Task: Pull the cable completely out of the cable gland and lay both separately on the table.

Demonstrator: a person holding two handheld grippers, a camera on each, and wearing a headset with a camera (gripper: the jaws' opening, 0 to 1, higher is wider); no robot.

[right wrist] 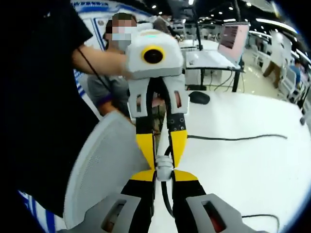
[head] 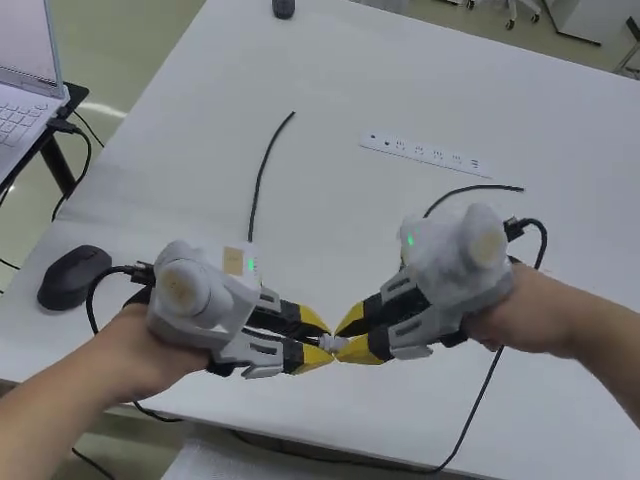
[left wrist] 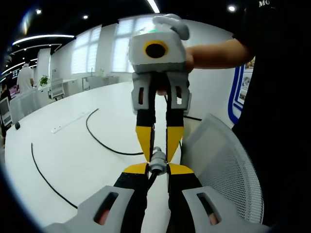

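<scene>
At the table's front edge my two grippers meet tip to tip. Between their yellow tips sits the small pale cable gland [head: 331, 344] [left wrist: 157, 163] [right wrist: 164, 168]. My left gripper [head: 318, 341] [left wrist: 159, 169] comes in from the left, shut on the short black cable [left wrist: 151, 179] that runs back between its jaws. Opposite it, my right gripper [head: 346, 340] [right wrist: 164, 175] is shut on the gland. A loop of black cable [right wrist: 166, 196] also drops between the right jaws. How far the cable still sits in the gland is hidden by the fingertips.
On the white table [head: 350, 90] lie a long black cable [head: 262, 175], a white power strip [head: 422, 153] and a dark mouse [head: 72, 275] at the left edge. A laptop [head: 25, 80] stands on a side stand. A mesh chair back [left wrist: 223, 165] is near the front edge.
</scene>
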